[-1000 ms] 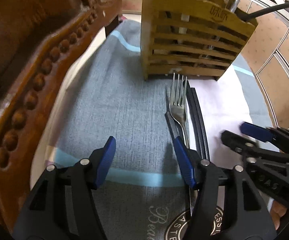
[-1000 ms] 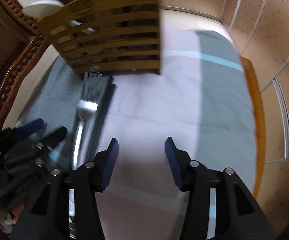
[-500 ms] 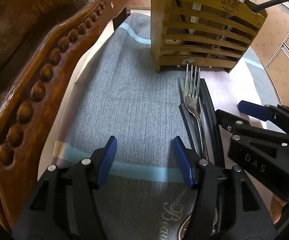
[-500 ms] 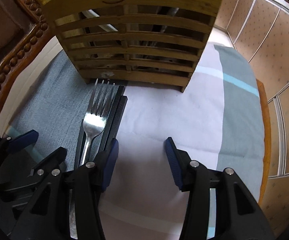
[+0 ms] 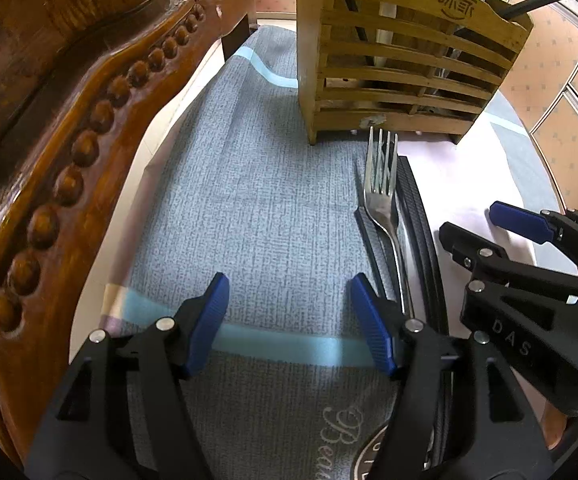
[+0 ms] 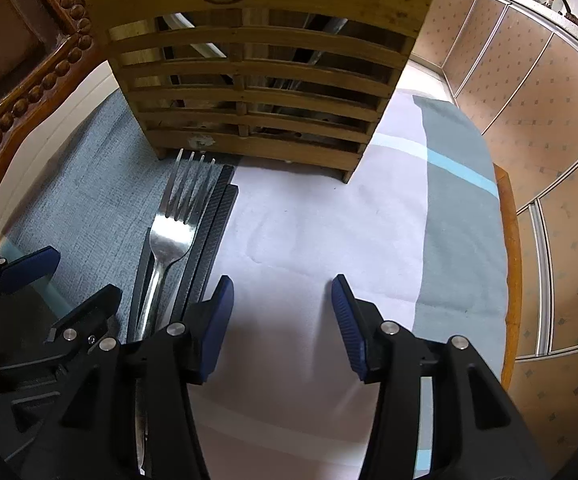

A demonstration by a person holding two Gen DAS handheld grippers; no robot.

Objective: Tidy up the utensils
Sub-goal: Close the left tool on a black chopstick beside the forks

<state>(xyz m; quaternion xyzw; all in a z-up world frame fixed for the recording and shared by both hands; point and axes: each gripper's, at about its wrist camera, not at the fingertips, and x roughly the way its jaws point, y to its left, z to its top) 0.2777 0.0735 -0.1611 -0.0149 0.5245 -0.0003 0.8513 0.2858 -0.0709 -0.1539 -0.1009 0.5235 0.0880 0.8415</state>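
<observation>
A steel fork lies on black chopsticks on the tablecloth, tines pointing at a slatted wooden utensil holder that holds several utensils. My left gripper is open and empty, just left of the fork's handle. My right gripper is open and empty, just right of the fork and chopsticks. The holder stands straight ahead in the right wrist view. Each gripper shows in the other's view, the right one and the left one.
A carved wooden chair back rises close on the left. The grey and white tablecloth covers a round table whose wooden edge shows at right. Patterned cabinet doors stand beyond it.
Both grippers have moved forward toward the holder, so the fork and holder look nearer. The right gripper has swung left to face the holder. Both stay open.
</observation>
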